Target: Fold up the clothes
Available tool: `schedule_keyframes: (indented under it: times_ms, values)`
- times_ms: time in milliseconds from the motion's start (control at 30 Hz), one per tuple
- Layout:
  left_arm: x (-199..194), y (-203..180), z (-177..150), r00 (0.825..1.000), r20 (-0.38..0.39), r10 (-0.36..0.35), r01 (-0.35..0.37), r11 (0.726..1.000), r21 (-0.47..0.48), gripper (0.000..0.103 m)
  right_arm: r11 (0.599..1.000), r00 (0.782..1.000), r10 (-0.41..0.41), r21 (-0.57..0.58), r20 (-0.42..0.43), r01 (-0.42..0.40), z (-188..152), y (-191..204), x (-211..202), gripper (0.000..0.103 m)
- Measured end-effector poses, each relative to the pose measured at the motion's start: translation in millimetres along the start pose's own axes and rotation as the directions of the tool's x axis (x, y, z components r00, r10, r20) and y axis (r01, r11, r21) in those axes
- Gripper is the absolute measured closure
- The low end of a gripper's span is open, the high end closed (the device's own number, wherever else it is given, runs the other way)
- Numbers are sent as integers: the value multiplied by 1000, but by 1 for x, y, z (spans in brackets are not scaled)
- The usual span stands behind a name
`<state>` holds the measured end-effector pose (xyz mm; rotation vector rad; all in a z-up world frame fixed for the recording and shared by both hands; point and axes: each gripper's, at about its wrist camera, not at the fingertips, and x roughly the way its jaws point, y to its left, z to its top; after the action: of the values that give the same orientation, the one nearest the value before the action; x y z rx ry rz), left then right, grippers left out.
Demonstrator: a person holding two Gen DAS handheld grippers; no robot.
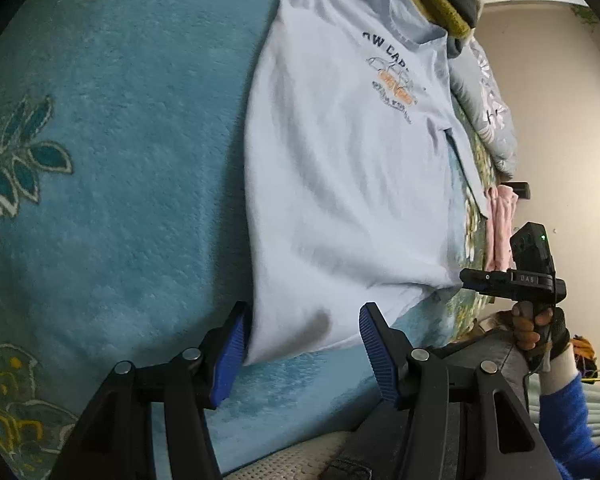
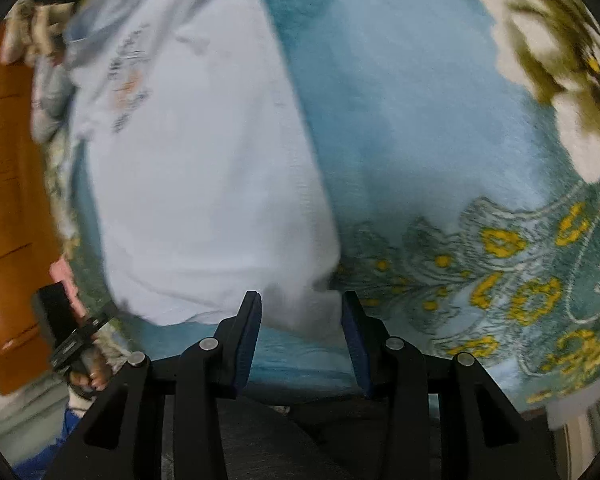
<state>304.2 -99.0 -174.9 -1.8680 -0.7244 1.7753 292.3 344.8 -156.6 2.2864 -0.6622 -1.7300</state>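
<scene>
Left gripper [image 1: 304, 344] jaws apart at hem corner of white T-shirt [image 1: 340, 184] on blue blanket [image 1: 132, 152].

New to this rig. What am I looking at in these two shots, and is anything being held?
There is no robot. A person holds a handheld two-finger tool in each hand, and each tool carries a fisheye camera looking forward along its blue-padded fingers.

The left-wrist view shows the left tool, open, at the near hem of a white T-shirt lying flat on a blue floral blanket. At the right edge you see the other tool in the person's right hand, and a small pile of other clothes beyond the shirt.

The right-wrist view is blurred. The right tool is also open at the same hem, with a bit of cloth between its fingers. Neither tool has closed on anything.
</scene>
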Motion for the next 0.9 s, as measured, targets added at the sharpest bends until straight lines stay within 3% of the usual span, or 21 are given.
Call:
schedule_keyframes:
  times_ms: [300,333,400,467,533,733,900]
  values:
    - [-1,-4,-11,1000,0,16,-16,999,41,44,995,996,-77,-67,-47,74,-6,16,15,61]
    - [-2,-6,-11,1000,3,25,-25,999,45,48,994,995,-90,-63,-51,87,-6,16,16,62]
    - [-8,-11,-12,999,15,43,-43,997,59,64,993,993,-107,-55,-51,105,3,19,21,74]
    - [-14,-16,-12,998,27,60,-62,995,73,89,992,992,-117,-52,-40,115,6,19,20,92]
    - [-20,-21,-13,996,40,77,-81,993,86,95,992,994,-111,-57,-20,110,6,20,16,96]
    - [-40,-37,-18,988,63,138,-146,978,148,97,984,990,-139,-109,10,139,-5,31,5,99]
    - [-20,-17,-30,970,7,244,-243,961,130,97,959,963,-254,-149,-89,240,-10,32,27,100]
